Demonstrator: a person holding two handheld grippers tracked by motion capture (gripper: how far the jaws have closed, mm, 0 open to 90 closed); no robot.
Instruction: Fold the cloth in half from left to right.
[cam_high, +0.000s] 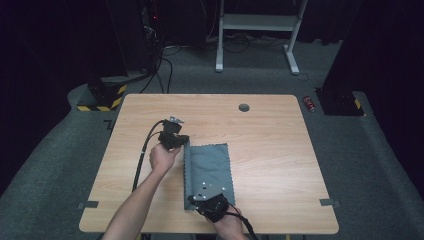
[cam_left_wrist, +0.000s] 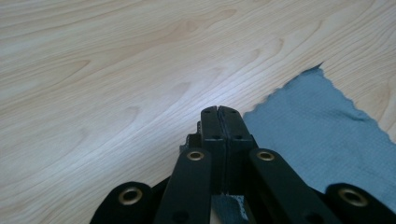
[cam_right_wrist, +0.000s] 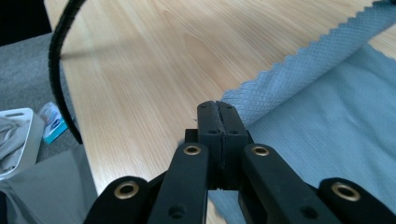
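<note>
Wooden table (cam_high: 270, 150), pale grain, rounded corners, standing on grey carpet (cam_high: 370, 165); a round cable port (cam_high: 244, 107) sits near its far edge.

Grey cloth (cam_high: 212, 167) lies on the table's near half, a little left of centre, running from mid-table down toward the near edge. Pinked zigzag edges. Its left margin is raised off the wood and folded over toward the right; the rest lies flat. In the right gripper view the lifted strip (cam_right_wrist: 299, 70) shows a waffle-like weave above the flat part of the cloth.

Person's left forearm (cam_high: 135, 205) comes in from the bottom edge, angled toward the cloth's far left corner. Left hand-held gripper (cam_high: 181, 141) sits at that corner; in the left gripper view (cam_left_wrist: 218, 112) its jaws are pressed together, with a bit of grey fabric pinched low between them and the cloth spreading away to the right.

Right hand-held gripper (cam_high: 194, 200) is at the cloth's near left corner, close to the table's near edge. In its own view (cam_right_wrist: 217, 108) the jaws are likewise together, the cloth's edge running in under the tips, clamped there.

Black cable (cam_high: 142, 155) trails from the left hand-held gripper back across the table.

Small red object (cam_high: 310, 103) on the carpet beyond the far right corner; too small to identify.
</note>
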